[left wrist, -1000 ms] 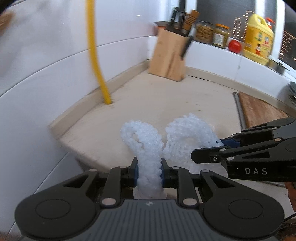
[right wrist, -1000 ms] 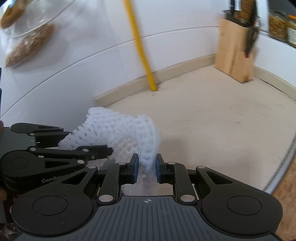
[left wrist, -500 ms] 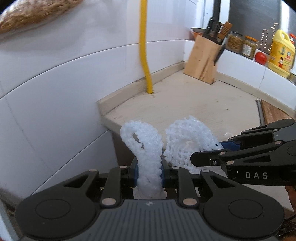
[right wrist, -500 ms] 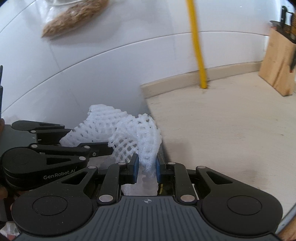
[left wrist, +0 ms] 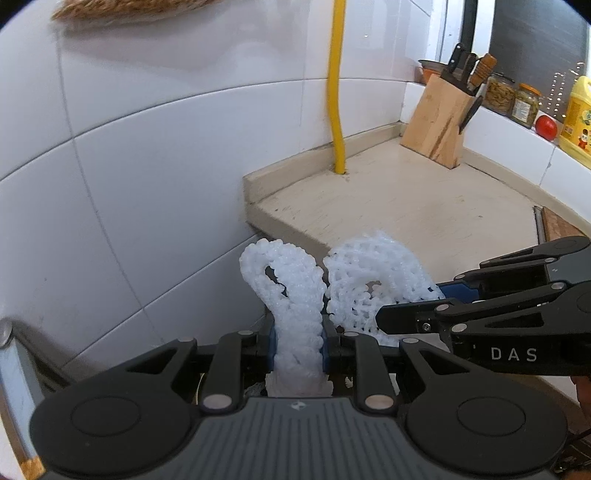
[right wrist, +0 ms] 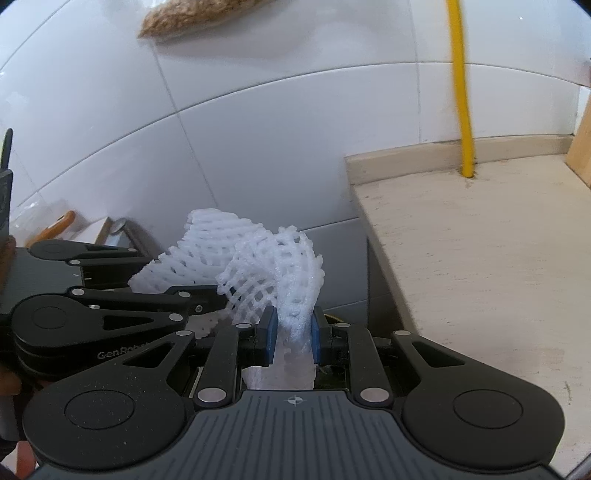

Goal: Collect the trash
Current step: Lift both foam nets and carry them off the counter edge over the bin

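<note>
Two pieces of white foam fruit netting are held side by side in the air. My left gripper (left wrist: pixel 298 343) is shut on a twisted strip of netting (left wrist: pixel 291 280) that loops upward. My right gripper (right wrist: pixel 293 334) is shut on the other, wider netting (right wrist: pixel 280 266). In the left wrist view the right gripper (left wrist: pixel 413 302) comes in from the right with its netting (left wrist: pixel 373 273). In the right wrist view the left gripper (right wrist: pixel 184 277) shows at the left with its netting (right wrist: pixel 199 240). Both hang past the left end of the beige counter (left wrist: pixel 424 206).
A white tiled wall (left wrist: pixel 147 184) stands close ahead. A yellow pipe (left wrist: pixel 336 92) rises from the counter's back edge. A knife block (left wrist: pixel 439 125), jars (left wrist: pixel 524 103), a tomato (left wrist: pixel 546 127) and a yellow bottle (left wrist: pixel 578 118) stand at the far right. A bag of grain (right wrist: pixel 192 14) hangs above.
Both grippers have moved left together, from over the counter to beyond its left end, and have rolled somewhat. Each still holds its netting.
</note>
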`<state>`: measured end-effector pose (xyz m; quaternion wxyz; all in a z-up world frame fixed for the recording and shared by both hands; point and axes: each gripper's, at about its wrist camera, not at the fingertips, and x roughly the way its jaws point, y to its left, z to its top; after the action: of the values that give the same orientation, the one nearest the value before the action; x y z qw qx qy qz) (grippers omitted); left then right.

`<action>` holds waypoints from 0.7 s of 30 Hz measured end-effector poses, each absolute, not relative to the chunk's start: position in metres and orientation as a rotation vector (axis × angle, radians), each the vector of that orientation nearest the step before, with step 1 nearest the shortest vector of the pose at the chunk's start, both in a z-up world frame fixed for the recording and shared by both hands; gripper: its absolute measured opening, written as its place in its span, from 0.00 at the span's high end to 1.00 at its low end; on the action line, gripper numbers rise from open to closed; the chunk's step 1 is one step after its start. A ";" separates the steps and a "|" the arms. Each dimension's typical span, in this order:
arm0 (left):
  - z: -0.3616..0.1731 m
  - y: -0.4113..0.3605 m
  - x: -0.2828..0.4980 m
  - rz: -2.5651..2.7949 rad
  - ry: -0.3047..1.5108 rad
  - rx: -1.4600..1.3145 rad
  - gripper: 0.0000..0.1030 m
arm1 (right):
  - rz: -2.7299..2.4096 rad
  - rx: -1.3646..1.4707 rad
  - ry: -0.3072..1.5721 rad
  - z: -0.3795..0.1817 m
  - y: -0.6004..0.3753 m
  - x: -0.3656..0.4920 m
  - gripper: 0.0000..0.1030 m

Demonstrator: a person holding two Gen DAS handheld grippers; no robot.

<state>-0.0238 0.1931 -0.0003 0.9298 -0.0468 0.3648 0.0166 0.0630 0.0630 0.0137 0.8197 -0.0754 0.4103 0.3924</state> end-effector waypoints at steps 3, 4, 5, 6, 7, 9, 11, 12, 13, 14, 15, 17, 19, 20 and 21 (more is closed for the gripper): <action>-0.004 0.197 -0.030 0.049 0.755 -0.111 0.83 | 0.847 -0.167 0.883 0.012 0.067 0.060 0.76; -0.005 0.198 -0.032 0.053 0.757 -0.117 0.83 | 0.850 -0.170 0.885 0.011 0.069 0.058 0.76; -0.006 0.199 -0.035 0.056 0.759 -0.124 0.83 | 0.854 -0.172 0.888 0.011 0.070 0.056 0.76; -0.007 0.200 -0.038 0.060 0.762 -0.131 0.83 | 0.858 -0.175 0.893 0.010 0.071 0.055 0.76; -0.009 0.201 -0.040 0.064 0.766 -0.136 0.83 | 0.861 -0.177 0.897 0.009 0.072 0.053 0.76; -0.013 0.202 -0.044 0.077 0.776 -0.149 0.83 | 0.870 -0.180 0.906 0.006 0.073 0.051 0.76; -0.018 0.203 -0.047 0.090 0.789 -0.171 0.83 | 0.879 -0.180 0.922 0.002 0.075 0.050 0.76; -0.020 0.203 -0.049 0.096 0.795 -0.180 0.83 | 0.884 -0.181 0.929 0.000 0.076 0.049 0.76; -0.022 0.202 -0.050 0.102 0.802 -0.188 0.83 | 0.889 -0.182 0.937 -0.002 0.076 0.049 0.76; -0.025 0.202 -0.050 0.107 0.808 -0.192 0.83 | 0.895 -0.185 0.945 -0.004 0.077 0.049 0.76; -0.026 0.202 -0.051 0.111 0.814 -0.198 0.83 | 0.900 -0.185 0.954 -0.006 0.077 0.050 0.76; -0.031 0.201 -0.051 0.120 0.828 -0.209 0.83 | 0.906 -0.186 0.971 -0.010 0.076 0.051 0.76; -0.035 0.199 -0.050 0.132 0.847 -0.221 0.83 | 0.909 -0.187 0.991 -0.015 0.075 0.054 0.76; -0.037 0.199 -0.050 0.134 0.854 -0.227 0.83 | 0.908 -0.187 1.004 -0.017 0.074 0.056 0.76; -0.040 0.199 -0.049 0.138 0.861 -0.232 0.83 | 0.906 -0.188 1.012 -0.019 0.073 0.056 0.76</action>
<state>-0.0493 0.1988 -0.0400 0.8999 -0.1123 0.4161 0.0669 0.0560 0.0732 -0.0192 0.7742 -0.0866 0.4671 0.4183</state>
